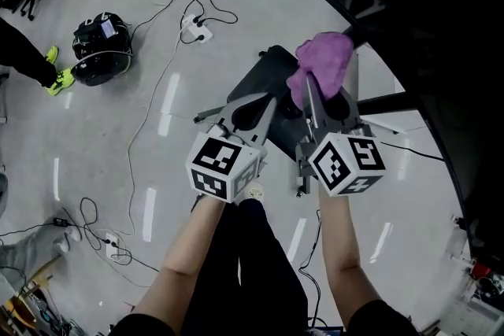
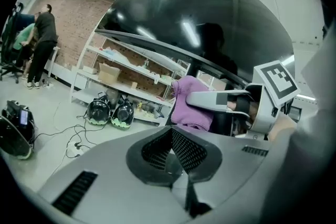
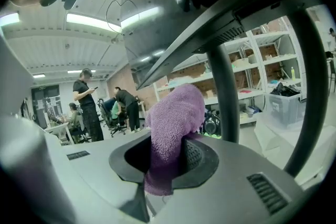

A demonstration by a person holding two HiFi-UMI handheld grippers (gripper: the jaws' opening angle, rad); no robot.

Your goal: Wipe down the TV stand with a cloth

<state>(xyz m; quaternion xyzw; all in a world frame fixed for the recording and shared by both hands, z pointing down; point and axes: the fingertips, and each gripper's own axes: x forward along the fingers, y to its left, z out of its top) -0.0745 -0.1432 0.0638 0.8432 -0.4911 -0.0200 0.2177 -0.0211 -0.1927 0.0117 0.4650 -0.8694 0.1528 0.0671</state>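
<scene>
My right gripper (image 1: 309, 87) is shut on a purple cloth (image 1: 324, 62), which bunches out past the fingertips. In the right gripper view the cloth (image 3: 174, 115) stands up between the jaws, close beside the TV stand's dark post (image 3: 226, 93). Under both grippers lies the stand's dark base (image 1: 269, 65), and the black TV screen (image 1: 441, 27) fills the right side of the head view. My left gripper (image 1: 253, 111) hovers over the base, left of the cloth, shut with nothing in it. The left gripper view shows the cloth (image 2: 190, 106) and my right gripper (image 2: 197, 98) under the screen (image 2: 199, 18).
Cables and a power strip (image 1: 195, 29) cross the grey floor. A black helmet-like device (image 1: 101, 48) sits at the left. Shelving (image 2: 122, 74) lines the brick wall, with two helmets (image 2: 110, 113) below. People (image 3: 86, 103) stand by desks further off.
</scene>
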